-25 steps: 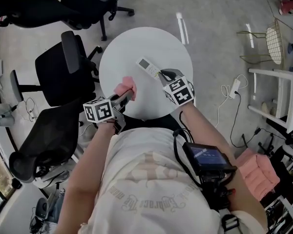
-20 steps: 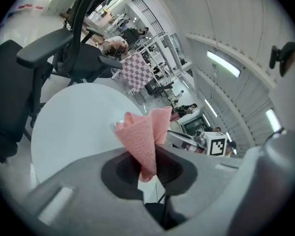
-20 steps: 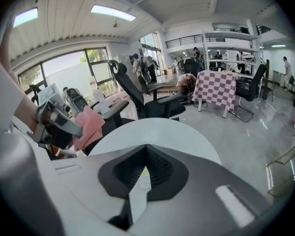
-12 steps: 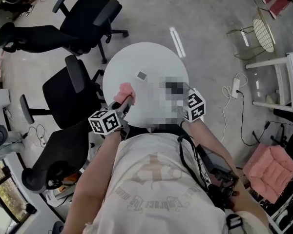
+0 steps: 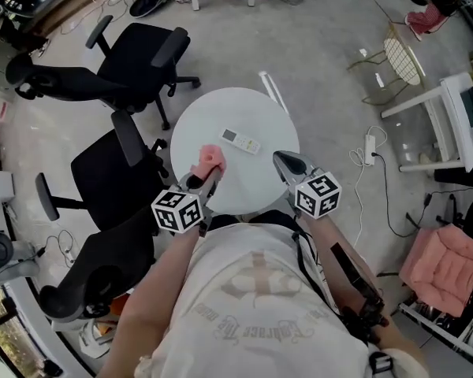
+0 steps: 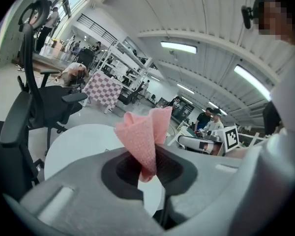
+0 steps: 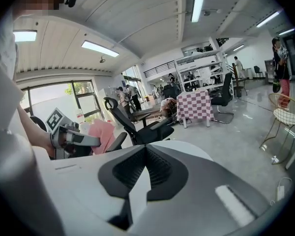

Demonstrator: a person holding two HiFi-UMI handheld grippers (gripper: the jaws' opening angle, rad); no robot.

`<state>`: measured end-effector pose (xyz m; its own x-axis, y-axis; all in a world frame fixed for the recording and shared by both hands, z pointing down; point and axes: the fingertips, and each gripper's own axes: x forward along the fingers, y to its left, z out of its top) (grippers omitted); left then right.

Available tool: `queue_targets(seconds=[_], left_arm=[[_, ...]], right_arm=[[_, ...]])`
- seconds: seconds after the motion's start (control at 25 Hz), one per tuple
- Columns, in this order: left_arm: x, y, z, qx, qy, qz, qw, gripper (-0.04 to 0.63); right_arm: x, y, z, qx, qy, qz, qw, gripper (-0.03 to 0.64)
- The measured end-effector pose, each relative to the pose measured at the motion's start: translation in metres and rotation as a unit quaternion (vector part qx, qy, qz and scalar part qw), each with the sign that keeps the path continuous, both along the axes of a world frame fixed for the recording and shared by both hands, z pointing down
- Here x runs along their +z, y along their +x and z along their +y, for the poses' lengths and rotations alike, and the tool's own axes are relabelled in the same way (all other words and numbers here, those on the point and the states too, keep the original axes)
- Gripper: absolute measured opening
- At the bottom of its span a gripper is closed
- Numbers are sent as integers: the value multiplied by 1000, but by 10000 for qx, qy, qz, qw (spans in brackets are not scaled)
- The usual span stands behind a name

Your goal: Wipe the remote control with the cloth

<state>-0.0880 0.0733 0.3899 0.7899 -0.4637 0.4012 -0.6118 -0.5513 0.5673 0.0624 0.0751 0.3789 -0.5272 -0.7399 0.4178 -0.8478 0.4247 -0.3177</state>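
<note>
A white remote control lies flat near the middle of the round white table. My left gripper hangs above the table's front left, shut on a pink cloth that sticks up from its jaws. In the left gripper view the cloth is pinched in the left gripper. My right gripper is raised over the table's front right, apart from the remote. Its jaws are shut with nothing between them. In the right gripper view the right gripper points past the table.
Black office chairs crowd the table's left side. A power strip with its cable lies on the floor to the right, near a white desk and a wire chair. A pink cushion sits lower right.
Both grippers have risen off the table. The right one has drawn back from the remote's end, which stays on the table. The left still grips the cloth.
</note>
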Motion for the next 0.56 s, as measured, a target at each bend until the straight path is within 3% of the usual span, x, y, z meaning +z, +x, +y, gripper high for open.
queue_targets(seconds=[0.24,0.56], left_arm=[[-17,8,6,295,296,50,9991,43],[-24,20,3,504,410,20,9979,43]], right_arm=[[-15,2,16,190,212,103,9995,6],[-22,5,20,249,308,145,9991,6]])
